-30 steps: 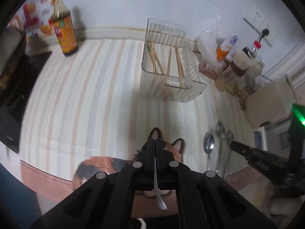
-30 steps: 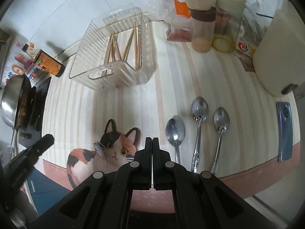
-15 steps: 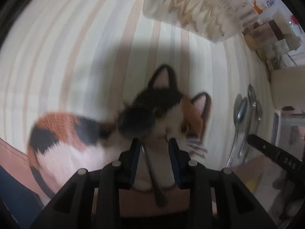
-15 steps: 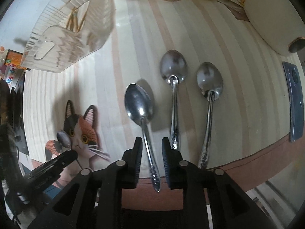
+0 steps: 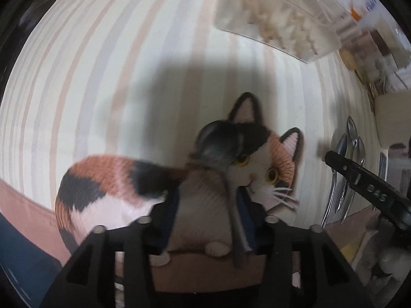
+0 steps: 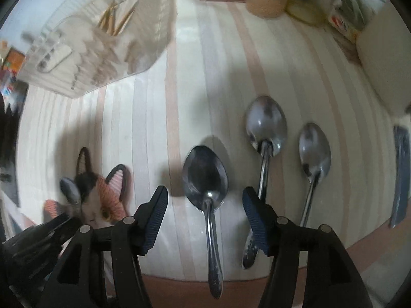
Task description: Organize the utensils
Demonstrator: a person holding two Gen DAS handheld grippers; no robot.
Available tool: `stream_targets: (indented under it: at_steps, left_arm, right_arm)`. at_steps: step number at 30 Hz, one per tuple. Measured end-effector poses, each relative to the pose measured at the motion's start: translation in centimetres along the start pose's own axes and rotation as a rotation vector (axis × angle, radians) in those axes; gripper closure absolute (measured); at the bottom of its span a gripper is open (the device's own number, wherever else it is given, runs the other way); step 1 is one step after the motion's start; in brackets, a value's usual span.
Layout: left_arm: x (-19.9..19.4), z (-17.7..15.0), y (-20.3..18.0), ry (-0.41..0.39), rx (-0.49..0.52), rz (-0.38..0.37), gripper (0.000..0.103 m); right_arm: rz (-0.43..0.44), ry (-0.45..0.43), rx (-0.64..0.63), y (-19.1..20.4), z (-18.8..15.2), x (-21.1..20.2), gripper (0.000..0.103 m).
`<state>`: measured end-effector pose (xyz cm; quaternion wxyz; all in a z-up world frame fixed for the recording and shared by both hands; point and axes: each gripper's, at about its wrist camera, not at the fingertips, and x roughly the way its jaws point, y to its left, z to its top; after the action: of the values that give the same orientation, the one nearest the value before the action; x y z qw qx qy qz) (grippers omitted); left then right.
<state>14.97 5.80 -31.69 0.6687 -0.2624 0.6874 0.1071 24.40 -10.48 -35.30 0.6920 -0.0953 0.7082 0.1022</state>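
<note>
Spoon (image 5: 221, 154) blurred between spread left tongs (image 5: 208, 205); right tongs (image 6: 205, 210) spread, straddling second spoon (image 6: 208, 187), handle end cut off.

— Where can you pass on the right side?

— Your right gripper (image 6: 205, 218) stands wide over the nearest spoon (image 6: 206, 187); bare cloth lies left of it. On its right the middle spoon (image 6: 264, 138) and the far spoon (image 6: 314, 154) lie close together.

— And ahead?

— The clear rack (image 6: 102, 41) blocks the far left; jars (image 6: 264, 5) block the back. Striped tablecloth (image 5: 102, 77) between is free.
</note>
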Motion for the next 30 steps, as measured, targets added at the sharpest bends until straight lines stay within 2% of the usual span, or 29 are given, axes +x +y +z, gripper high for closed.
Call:
stream_targets:
  at_steps: [1,2,5,8,12,13,15,16,22,30]
  left_arm:
    - [0.0,0.2,0.3,0.000,-0.015,-0.014,0.057]
    - [0.0,0.7,0.3,0.006,-0.030,-0.026,0.057]
    - [-0.2,1.9,-0.2,-0.009,-0.028,-0.038,0.055]
    - [0.0,3.1,-1.5,-0.024,-0.023,-0.002,0.049]
    - [0.1,4.6,-3.3,-0.051,0.000,0.075,0.049]
    - [0.3,4.6,-3.8,-0.060,0.008,0.092,0.051]
    - [0.3,4.7,-4.9,-0.083,0.046,0.157,0.064]
    - [0.2,4.9,-5.2,-0.091,0.074,0.176,0.066]
    - [-0.5,4.6,-5.6,-0.100,0.119,0.164,0.066]
    - [-5.0,4.0,-6.3,-0.219,0.184,0.190,0.067]
  right_arm:
    - [-0.052,-0.017,-0.015,0.5,0.0,-0.1,0.056]
    - [-0.052,-0.036,-0.021,0.7,0.0,-0.2,0.066]
    - [-0.052,-0.036,-0.021,0.8,0.0,-0.3,0.066]
    - [-0.048,-0.030,-0.017,0.7,-0.1,-0.3,0.066]
    - [-0.052,-0.022,-0.010,0.3,-0.4,-0.2,0.066]
    - [-0.053,-0.021,-0.007,0.0,-0.5,-0.2,0.066]
    - [-0.051,-0.016,-0.001,-0.7,-0.6,-0.2,0.066]
    - [-0.048,-0.014,0.003,-0.8,-0.7,-0.2,0.066]
    - [-0.018,-0.021,0.033,-3.1,-1.7,-0.9,0.066]
    - [0.013,-0.078,0.054,-5.6,-1.5,-3.3,0.066]
